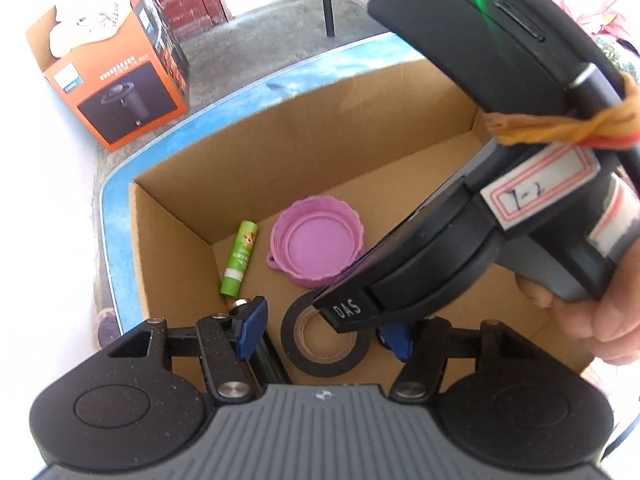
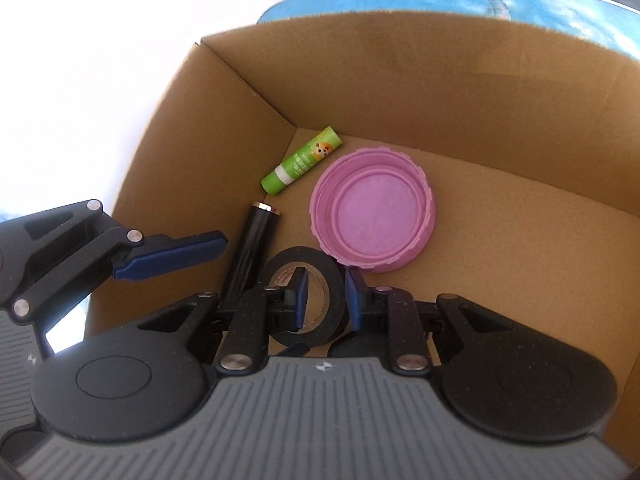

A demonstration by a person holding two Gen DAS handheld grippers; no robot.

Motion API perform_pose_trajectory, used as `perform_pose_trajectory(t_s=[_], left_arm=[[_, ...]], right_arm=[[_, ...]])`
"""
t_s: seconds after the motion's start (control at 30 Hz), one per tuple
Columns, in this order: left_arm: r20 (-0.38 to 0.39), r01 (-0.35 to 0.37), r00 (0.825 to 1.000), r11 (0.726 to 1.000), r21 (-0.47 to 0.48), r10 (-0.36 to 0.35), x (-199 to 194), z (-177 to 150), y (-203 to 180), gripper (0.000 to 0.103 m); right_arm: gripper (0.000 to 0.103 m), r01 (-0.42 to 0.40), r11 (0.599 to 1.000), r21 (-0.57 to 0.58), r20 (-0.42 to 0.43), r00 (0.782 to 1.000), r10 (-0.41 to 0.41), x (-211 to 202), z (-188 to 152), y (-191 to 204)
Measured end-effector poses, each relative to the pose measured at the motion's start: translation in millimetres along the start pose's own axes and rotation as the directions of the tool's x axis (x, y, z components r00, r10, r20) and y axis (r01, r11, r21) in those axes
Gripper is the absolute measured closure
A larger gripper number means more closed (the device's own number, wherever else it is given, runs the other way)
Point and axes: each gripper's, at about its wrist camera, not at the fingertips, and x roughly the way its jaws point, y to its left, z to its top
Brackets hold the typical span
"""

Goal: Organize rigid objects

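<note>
Inside the cardboard box [image 2: 240,120], the right gripper [image 2: 326,300], clamped on the tape roll's [image 2: 316,264] wall, should release low and flat.

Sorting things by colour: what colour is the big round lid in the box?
Pink; the lid shows best in the right wrist view, lying open side up.

The right gripper [image 2: 325,296] has its blue pads pinched close; the left gripper [image 1: 326,326] spreads wide, its right finger partly hidden, seemingly empty
</note>
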Motion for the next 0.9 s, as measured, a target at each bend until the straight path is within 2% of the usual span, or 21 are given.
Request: perform_pose_trajectory(t_s=[0.17, 0.3, 0.4, 0.47, 0.57, 0.63, 0.7, 0.77, 0.83, 0.9], left_arm=[[0.103, 0.015, 0.995, 1.000, -0.009, -0.014, -32, -5, -3, 0.031], [0.199, 0.035, 0.980, 0.999, -0.029, -0.029, -70, -19, -5, 0.019], [0.277, 0.050, 0.960, 0.998, -0.033, -0.039, -99, -37, -9, 0.015], [0.330, 0.057, 0.943, 0.998, -0.027, -0.045, -115, -52, -14, 0.010], [0.410, 0.071, 0.911, 0.997, -0.030, -0.052, -137, -82, -30, 0.008], [0.439, 0.078, 0.897, 0.996, -0.038, -0.054, -141, -101, -42, 0.006], [0.457, 0.083, 0.888, 0.995, -0.051, -0.050, -140, -119, -56, 0.006], [0.450, 0.102, 0.891, 0.993, -0.067, -0.061, -133, -135, -70, 0.006], [0.442, 0.135, 0.893, 0.988, -0.074, -0.088, -122, -150, -82, 0.006], [0.439, 0.134, 0.894, 0.988, -0.075, -0.088, -112, -161, -94, 0.006]], right_arm=[[0.082, -0.028, 0.999, -0.018, 0.100, 0.995, 0.029, -38, -8, 5], [0.082, -0.066, 0.997, -0.045, 0.221, 0.972, 0.075, -91, -34, 10], [0.082, -0.095, 0.993, -0.070, 0.317, 0.942, 0.113, -134, -66, 12], [0.080, -0.117, 0.990, -0.081, 0.388, 0.911, 0.140, -162, -95, 10], [0.077, -0.143, 0.986, -0.088, 0.479, 0.862, 0.167, -194, -142, 3], [0.076, -0.132, 0.989, -0.074, 0.524, 0.838, 0.151, -206, -175, -2], [0.075, -0.107, 0.993, -0.048, 0.555, 0.824, 0.115, -209, -205, -8], [0.074, -0.091, 0.996, -0.004, 0.582, 0.810, 0.076, -207, -233, -16], [0.074, -0.084, 0.996, 0.039, 0.590, 0.806, 0.045, -200, -256, -21], [0.074, -0.077, 0.994, 0.083, 0.594, 0.804, 0.013, -190, -275, -25]])
